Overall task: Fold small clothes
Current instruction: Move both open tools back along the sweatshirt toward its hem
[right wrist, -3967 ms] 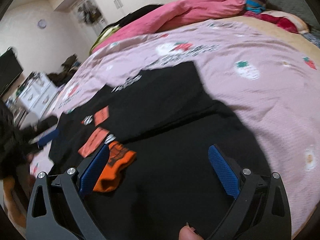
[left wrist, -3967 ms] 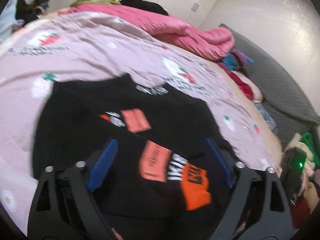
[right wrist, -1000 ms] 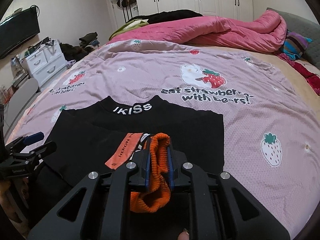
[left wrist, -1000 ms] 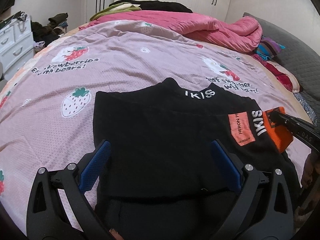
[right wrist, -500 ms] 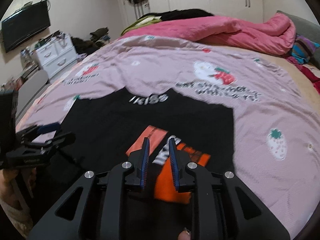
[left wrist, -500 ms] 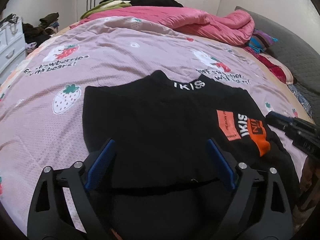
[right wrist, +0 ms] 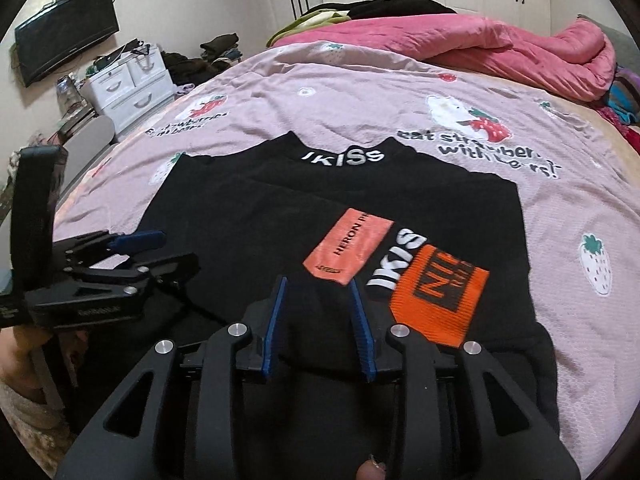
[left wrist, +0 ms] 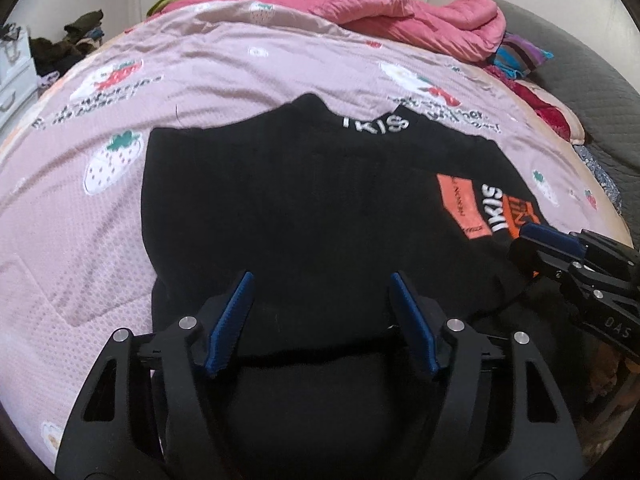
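Black sweater lies flat on the pink bedsheet, orange cuff folded across; left gripper closing and right gripper opening, both over black cloth, neither pinching.

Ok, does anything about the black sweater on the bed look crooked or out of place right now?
Mostly tidy. The black sweater lies flat on the bedspread, but its folded-in sleeve slants across the body, the orange cuff ending askew near the lower right edge.

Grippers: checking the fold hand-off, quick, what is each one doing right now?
Left gripper: jaws closing over the black sweater, nothing gripped.
Right gripper: jaws opening, orange cuff lies free.
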A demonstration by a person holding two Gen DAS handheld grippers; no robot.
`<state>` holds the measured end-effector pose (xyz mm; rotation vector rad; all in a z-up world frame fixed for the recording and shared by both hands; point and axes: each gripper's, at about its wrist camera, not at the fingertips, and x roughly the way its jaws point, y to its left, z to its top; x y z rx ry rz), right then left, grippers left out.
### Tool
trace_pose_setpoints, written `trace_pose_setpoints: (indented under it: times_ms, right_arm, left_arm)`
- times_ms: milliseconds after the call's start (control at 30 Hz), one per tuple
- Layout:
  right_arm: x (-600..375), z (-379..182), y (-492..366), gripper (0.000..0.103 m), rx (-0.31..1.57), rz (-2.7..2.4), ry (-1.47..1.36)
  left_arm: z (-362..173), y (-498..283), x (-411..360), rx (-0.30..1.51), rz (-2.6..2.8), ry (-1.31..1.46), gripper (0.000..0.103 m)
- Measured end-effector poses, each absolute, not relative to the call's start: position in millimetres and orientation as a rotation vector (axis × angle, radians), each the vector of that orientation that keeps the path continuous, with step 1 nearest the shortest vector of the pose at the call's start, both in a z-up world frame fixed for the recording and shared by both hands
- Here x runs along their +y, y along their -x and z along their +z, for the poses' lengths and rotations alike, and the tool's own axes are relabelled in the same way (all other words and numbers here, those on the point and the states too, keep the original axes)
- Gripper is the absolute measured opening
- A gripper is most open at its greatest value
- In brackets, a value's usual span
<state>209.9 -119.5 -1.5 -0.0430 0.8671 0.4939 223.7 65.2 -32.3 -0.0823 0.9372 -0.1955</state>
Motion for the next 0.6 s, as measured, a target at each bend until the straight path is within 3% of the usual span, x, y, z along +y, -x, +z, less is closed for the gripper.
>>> trace_pose_setpoints:
  times_ms: [133,500,600]
  right_arm:
    - [-120.8,-18.6,-219.3,0.046,0.924,0.408,0.105]
    - [-143.2,-28.3,-223.1,0.047,0.928,0.372,0.011]
    - [-147.9,-23.0,-218.6,0.052,0.913,0.368,-0.01]
  left_arm:
    - [-33.1,-223.1,66.4,0.939,-0.198,0.083,0.062]
    - [-32.7,-222.8,66.4,0.938,-0.203,0.08,0.062]
    - [-29.8,-222.3,65.3,0.937,-0.201,0.07,0.062]
